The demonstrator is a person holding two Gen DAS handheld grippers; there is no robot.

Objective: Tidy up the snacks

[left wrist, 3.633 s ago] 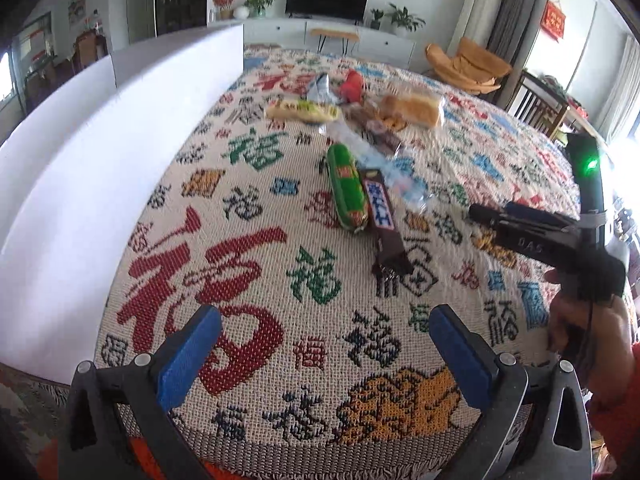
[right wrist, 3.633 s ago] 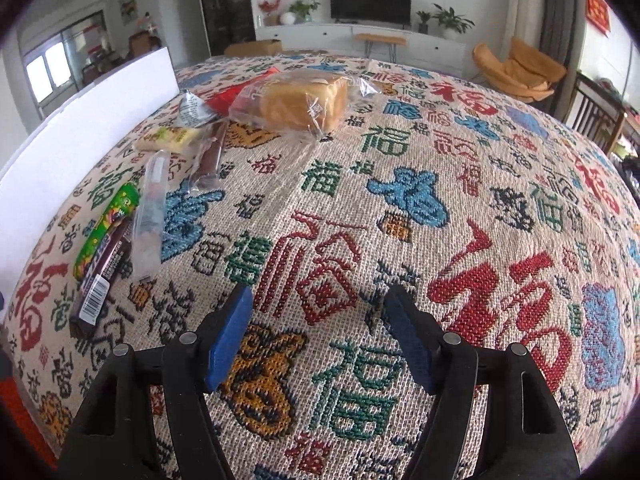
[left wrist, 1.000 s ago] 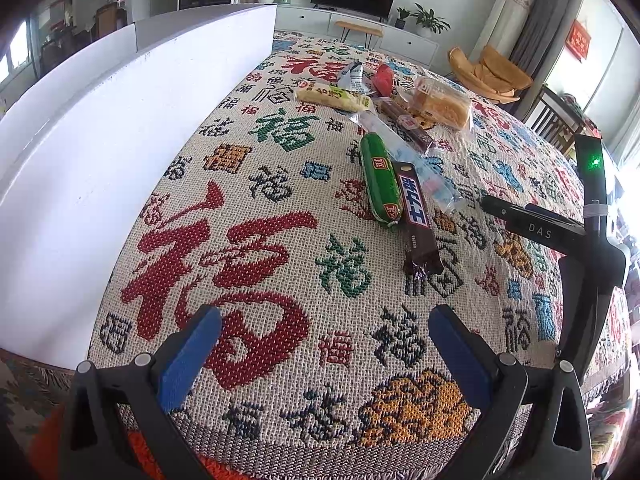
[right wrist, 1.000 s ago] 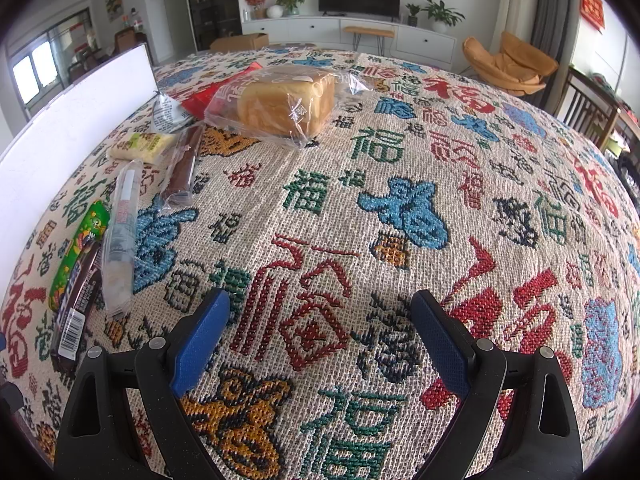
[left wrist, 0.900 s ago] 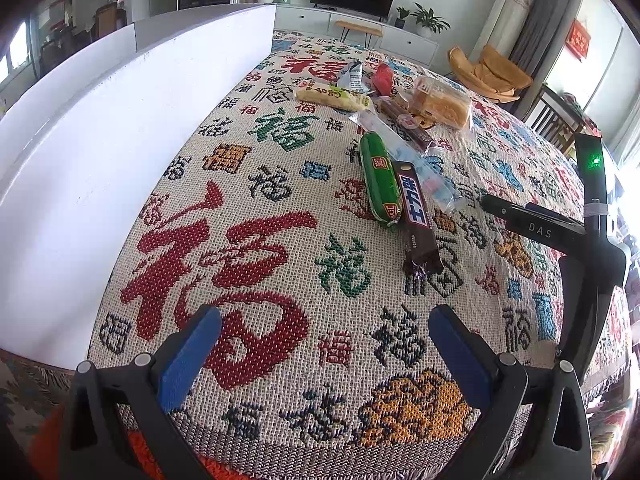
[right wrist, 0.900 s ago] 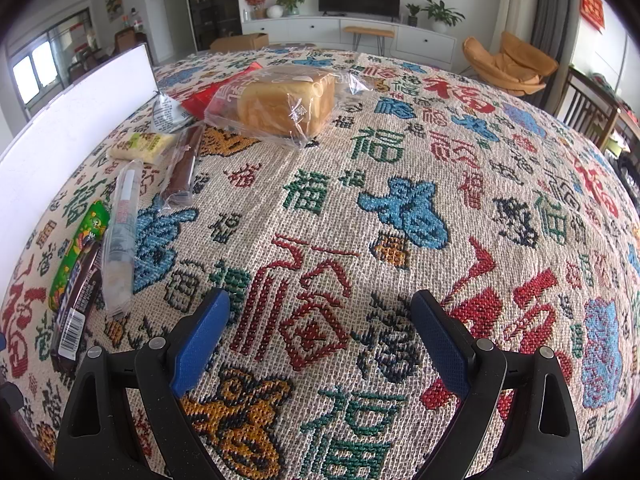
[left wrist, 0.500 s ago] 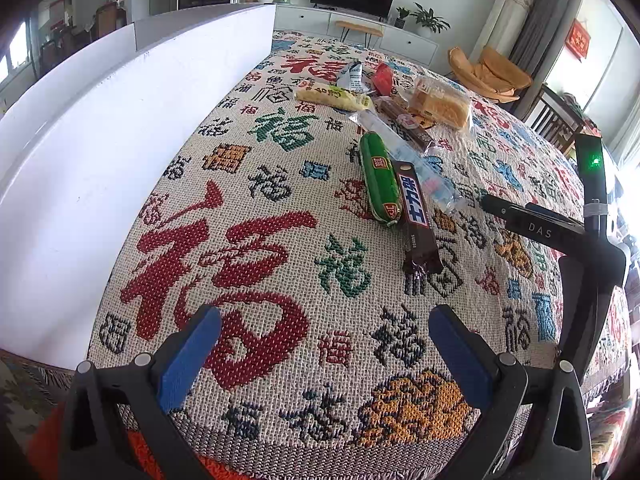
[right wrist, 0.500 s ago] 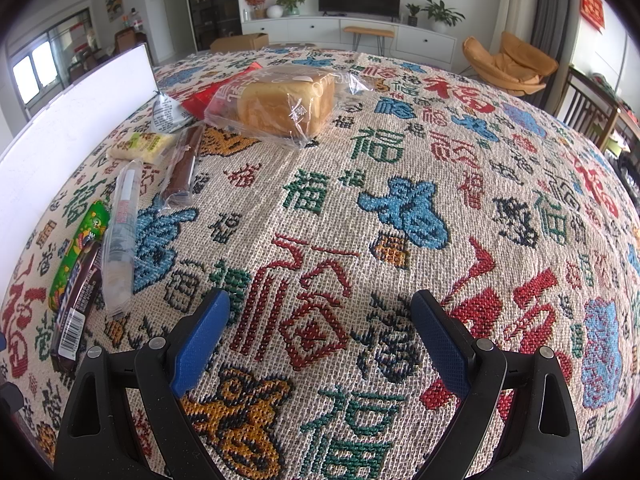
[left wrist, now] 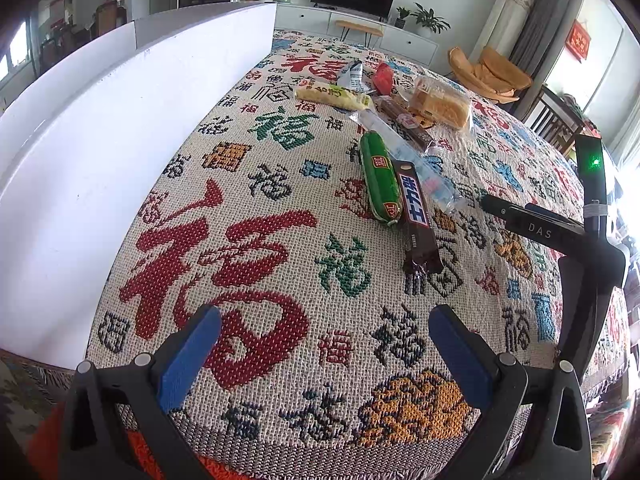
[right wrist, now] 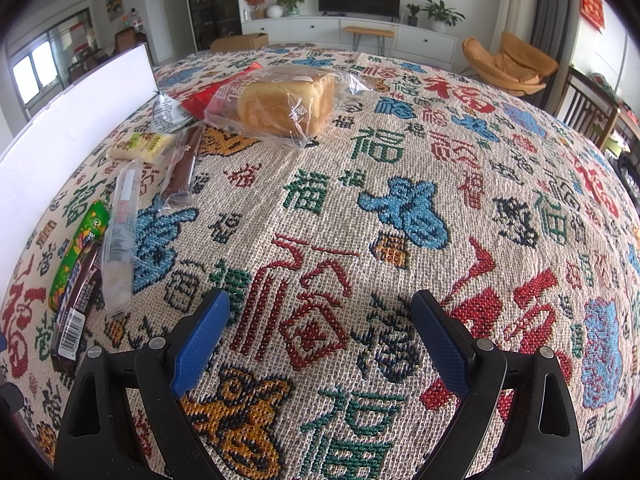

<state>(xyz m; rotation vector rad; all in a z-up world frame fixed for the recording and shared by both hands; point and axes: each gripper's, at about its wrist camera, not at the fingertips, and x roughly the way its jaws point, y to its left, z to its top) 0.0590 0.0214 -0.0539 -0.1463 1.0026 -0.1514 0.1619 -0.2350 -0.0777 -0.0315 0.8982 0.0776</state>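
Snacks lie in a loose row on the patterned tablecloth (left wrist: 248,240): a brown chocolate bar (left wrist: 416,216), a green roll (left wrist: 378,176), a clear wrapped stick (left wrist: 404,152), a dark brown bar (left wrist: 404,122), a yellow pack (left wrist: 332,96), a silver packet (left wrist: 352,74), a red pack (left wrist: 384,76) and bagged bread (left wrist: 440,102). The bread (right wrist: 286,104), the clear stick (right wrist: 120,232) and the chocolate bar (right wrist: 76,300) also show in the right wrist view. My left gripper (left wrist: 324,344) is open, short of the chocolate bar. My right gripper (right wrist: 320,328) is open over bare cloth.
A white board (left wrist: 100,152) stands along the table's left side. The right gripper's black body (left wrist: 592,240) rises at the right of the left wrist view. A TV cabinet (right wrist: 352,36), an orange chair (right wrist: 508,64) and wooden chairs stand beyond the table.
Since 3.6 s ago the right gripper's jaws have widened and both views shifted slightly. Over the last second nothing has moved.
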